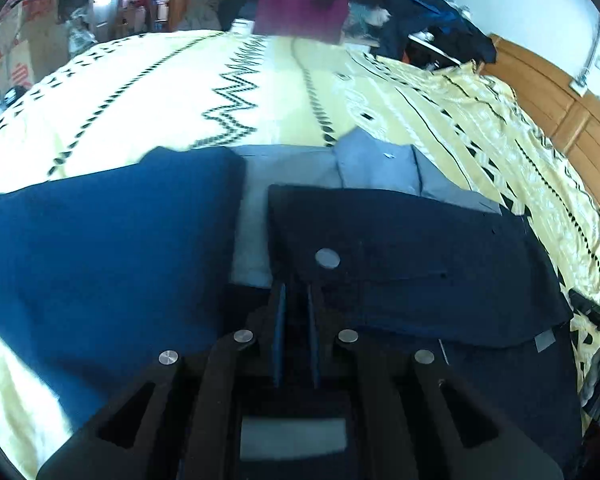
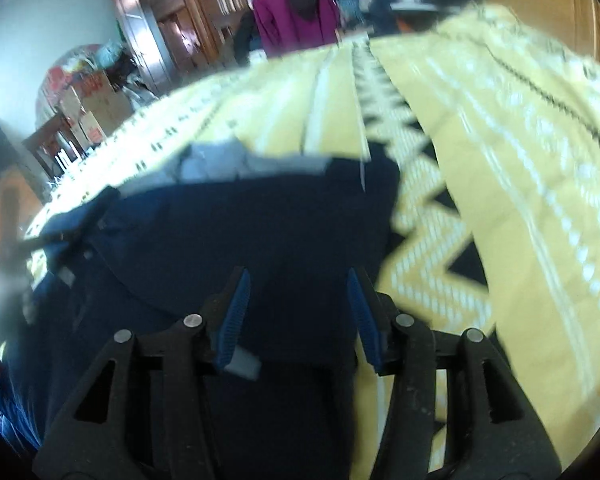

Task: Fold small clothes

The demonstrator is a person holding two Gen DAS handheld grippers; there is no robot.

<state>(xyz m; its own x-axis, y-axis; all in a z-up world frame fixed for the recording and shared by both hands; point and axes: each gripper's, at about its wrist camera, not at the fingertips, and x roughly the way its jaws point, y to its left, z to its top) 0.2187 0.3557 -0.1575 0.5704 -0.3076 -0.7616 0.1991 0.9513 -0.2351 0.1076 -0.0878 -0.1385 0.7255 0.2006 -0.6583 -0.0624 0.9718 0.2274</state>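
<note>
A dark navy garment [image 1: 420, 264] with a silver button [image 1: 327, 259] lies on the yellow patterned bed cover [image 1: 180, 92]. My left gripper [image 1: 296, 288] is at its near left corner, with the blue pads nearly together and the dark cloth between them. In the right wrist view the same navy garment [image 2: 260, 220] spreads under my right gripper [image 2: 298, 276], which is open wide with only cloth below it. A small grey label [image 2: 242, 362] shows by its left finger. The right wrist view is blurred.
A folded blue garment [image 1: 100, 248] lies to the left, and a light blue-grey one [image 1: 376, 164] just beyond the navy one. A pile of dark clothes [image 1: 432, 28] and a magenta garment [image 1: 304, 4] sit at the far end. A wooden headboard [image 1: 560, 112] runs along the right.
</note>
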